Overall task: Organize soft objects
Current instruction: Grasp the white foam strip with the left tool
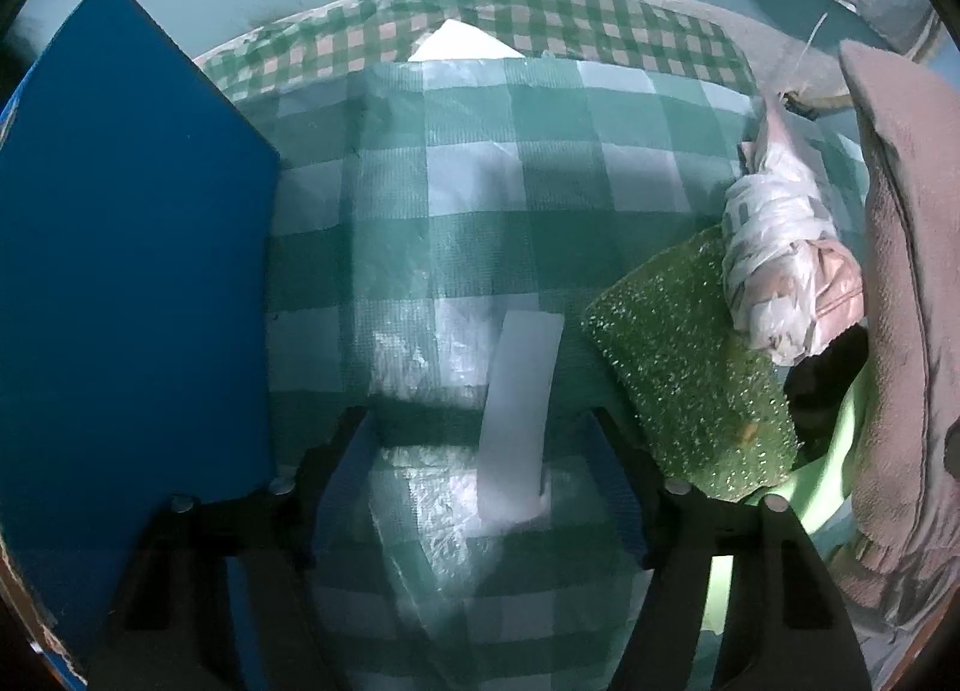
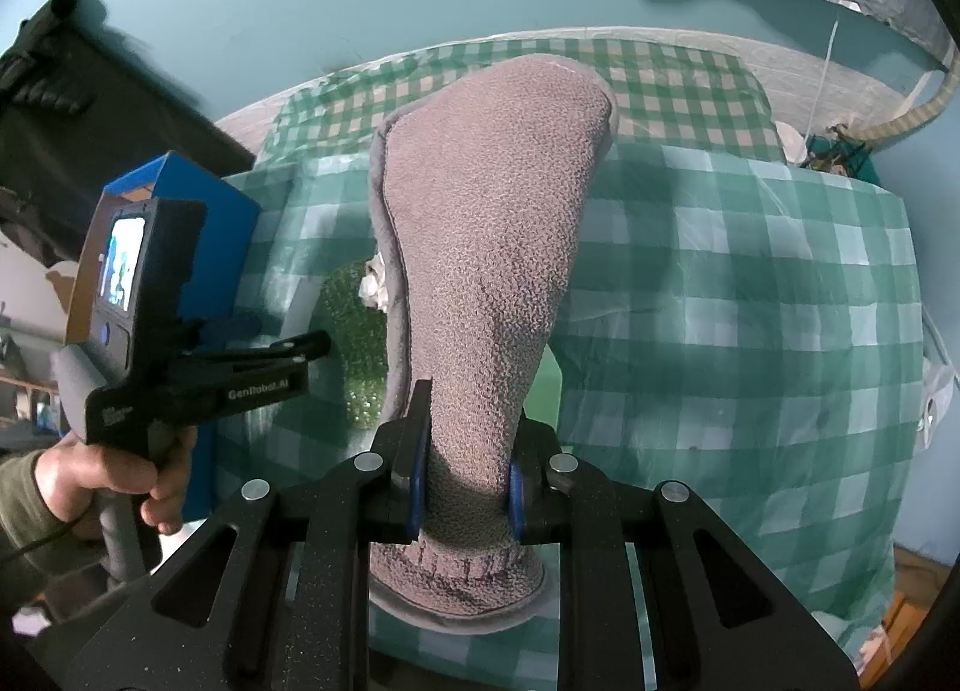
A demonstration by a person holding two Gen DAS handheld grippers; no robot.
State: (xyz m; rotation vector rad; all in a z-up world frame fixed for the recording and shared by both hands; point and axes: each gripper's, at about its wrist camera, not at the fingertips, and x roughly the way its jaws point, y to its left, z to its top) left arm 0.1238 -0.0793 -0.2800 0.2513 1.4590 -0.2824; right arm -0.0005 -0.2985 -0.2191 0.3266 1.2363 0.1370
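The right tongs (image 2: 465,487) were clamped on a grey slipper (image 2: 486,247), which was pinched near its cuffed opening and stood up and away from them, lifted above the tabletop (image 2: 750,301). The left tongs (image 1: 480,439) were held apart, pointed straight down, with nothing between them; only the checked cloth and a strip of white tape (image 1: 519,409) lay beneath their gap.

Just to the right of the left tongs a green sponge (image 1: 684,355) was seen, resting partly on a pale green tub (image 1: 822,487) whose rim showed below it. Beyond the sponge, farther to the right, a white-and-pink wad of plastic (image 1: 780,265) lay against it. To the left of the left tongs a blue box (image 1: 132,247) stood upright. Farther off, a second, finer-checked cloth (image 2: 678,79) was spread toward the wall.

The task was judged to be partway along: the sponge and the wad appeared gathered at the tub, though how fully they sat inside it could not be told, while the slipper was yet to be set down.

Counted: one slipper, one sponge, one wad, one tub, one box, two cloths. One hand (image 2: 102,487) was seen gripping the left handle.
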